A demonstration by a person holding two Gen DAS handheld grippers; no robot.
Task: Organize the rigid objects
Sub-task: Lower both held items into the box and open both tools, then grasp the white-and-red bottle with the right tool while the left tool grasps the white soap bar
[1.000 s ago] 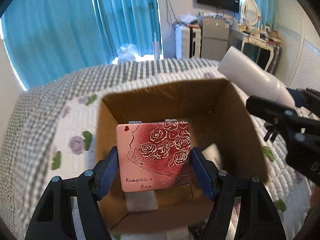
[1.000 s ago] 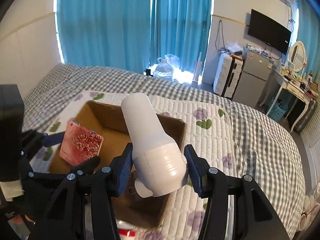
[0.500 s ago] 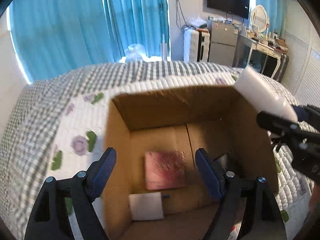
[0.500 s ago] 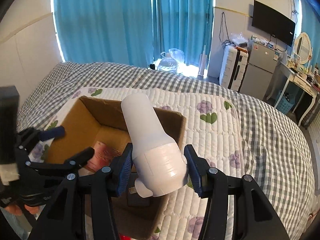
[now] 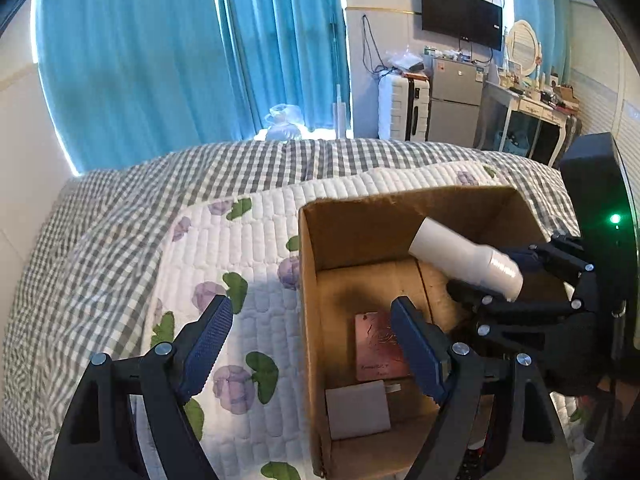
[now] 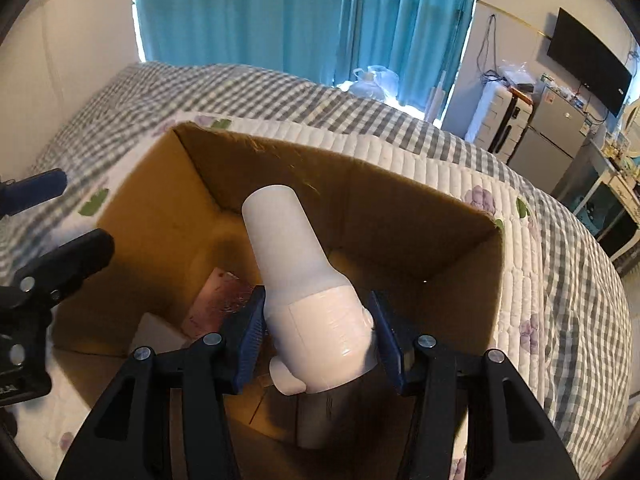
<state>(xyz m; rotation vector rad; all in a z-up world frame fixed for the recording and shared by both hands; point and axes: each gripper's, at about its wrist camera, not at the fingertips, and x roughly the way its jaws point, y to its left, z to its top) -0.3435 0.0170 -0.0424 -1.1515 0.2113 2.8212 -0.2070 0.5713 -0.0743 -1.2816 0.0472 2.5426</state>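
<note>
Bed [image 5: 120, 216]: lying across the scene under a gray checked cover, with a white quilted pad [image 5: 248, 280] printed with purple flowers spread on top.
Cardboard box [image 5: 308, 280]: sitting open on the quilted pad; in the left wrist view it is filling the right half, its left wall running from near to far.
Right gripper [image 6: 318, 326]: clenching both blue pads on the wide end of the white hair dryer [image 6: 304, 284], and hanging over the open box; from the left wrist view it is reaching in from the right [image 5: 516, 276].
White hair dryer: lying tilted between the pads, its narrow nozzle pointing toward the far wall of the box, its body above the box floor and touching none of the walls.
Left gripper [image 5: 316, 344]: standing released with the jaws wide apart and nothing between them; the left pad is hanging over the quilted pad, the right pad over the box interior, so the gripper is straddling the left wall.
Pink compact case [image 5: 378, 346]: lying flat on the box floor, near the middle, partly hidden behind the left gripper's right pad.
White block [image 5: 356, 410]: lying flat on the box floor in the near left corner, just beside the near edge of the pink compact case.
</note>
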